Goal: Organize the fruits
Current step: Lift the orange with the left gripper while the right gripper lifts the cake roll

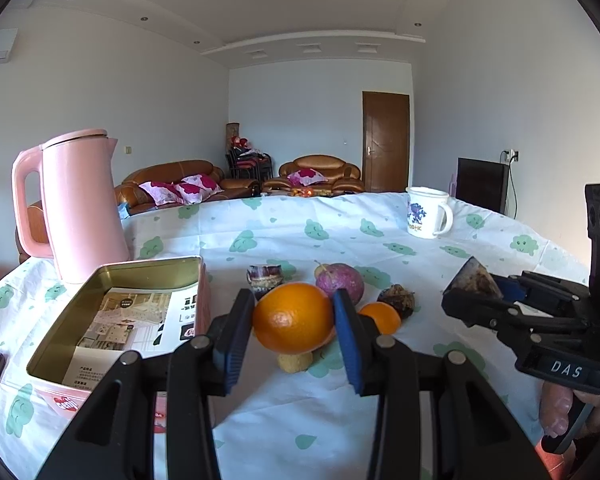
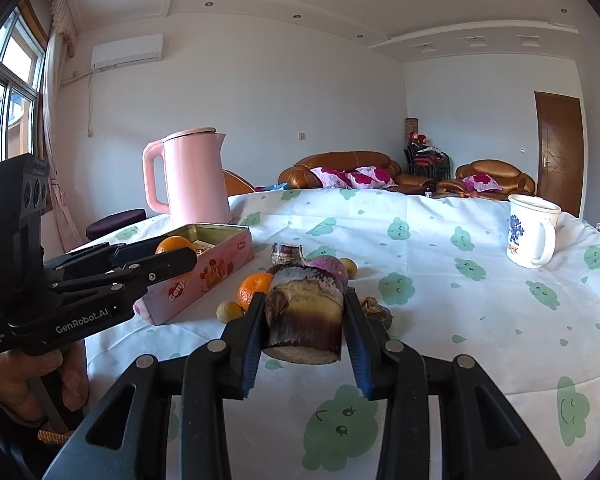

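My left gripper [image 1: 294,308] is shut on a large orange [image 1: 294,318], its blue pads pressing both sides. In the right wrist view that orange [image 2: 172,246] hangs at the near rim of the open pink tin [image 2: 204,268]. My right gripper [image 2: 304,304] is shut on a short piece of sugarcane [image 2: 306,316], held above the tablecloth. On the cloth lie a small orange [image 1: 380,316], a purple fruit [image 1: 340,282], a second sugarcane piece [image 1: 265,280], a dark wrinkled nut [image 1: 398,300] and a small yellow fruit [image 1: 295,361].
A pink kettle [image 1: 80,208] stands behind the tin [image 1: 132,312], which has a printed leaflet inside. A white mug [image 1: 426,212] stands at the far right of the table. A hand holds each gripper's handle. Sofas and a door are beyond the table.
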Motion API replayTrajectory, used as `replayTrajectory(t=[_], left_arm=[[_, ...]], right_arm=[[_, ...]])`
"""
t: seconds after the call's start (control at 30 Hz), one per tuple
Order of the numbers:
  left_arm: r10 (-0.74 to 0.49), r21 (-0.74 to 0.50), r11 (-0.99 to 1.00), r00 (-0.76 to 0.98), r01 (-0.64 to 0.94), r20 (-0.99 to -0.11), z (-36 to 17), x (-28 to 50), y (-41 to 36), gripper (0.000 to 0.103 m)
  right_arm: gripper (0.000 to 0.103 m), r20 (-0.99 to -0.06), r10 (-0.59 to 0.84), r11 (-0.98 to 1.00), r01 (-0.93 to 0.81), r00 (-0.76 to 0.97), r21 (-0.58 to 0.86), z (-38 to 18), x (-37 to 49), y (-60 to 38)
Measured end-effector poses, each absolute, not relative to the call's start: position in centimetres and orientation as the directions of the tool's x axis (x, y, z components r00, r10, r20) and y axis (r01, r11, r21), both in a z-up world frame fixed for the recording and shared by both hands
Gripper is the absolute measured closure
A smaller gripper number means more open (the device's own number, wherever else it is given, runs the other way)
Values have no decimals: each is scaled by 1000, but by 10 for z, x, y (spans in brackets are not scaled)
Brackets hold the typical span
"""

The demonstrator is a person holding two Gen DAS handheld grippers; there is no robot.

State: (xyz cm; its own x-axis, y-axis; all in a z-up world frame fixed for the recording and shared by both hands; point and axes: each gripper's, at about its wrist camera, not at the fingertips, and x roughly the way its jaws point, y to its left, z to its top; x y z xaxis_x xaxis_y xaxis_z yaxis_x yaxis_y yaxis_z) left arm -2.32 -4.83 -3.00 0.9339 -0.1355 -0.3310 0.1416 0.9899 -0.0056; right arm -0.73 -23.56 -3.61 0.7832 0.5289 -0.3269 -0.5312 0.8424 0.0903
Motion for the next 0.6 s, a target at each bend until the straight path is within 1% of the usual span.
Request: replayTrajectory(t=[0.27,0.6], left_arm=[[-118,19,991,943,130,-312,-22,-26,-47,61],[-66,31,996,938,81,-340,-13,-21,-34,61]], right_arm=[[63,-322,534,840,-532,782,102,-30,-7,-234],[63,-343,550,825,-559,761,84,-15,-1,-218]])
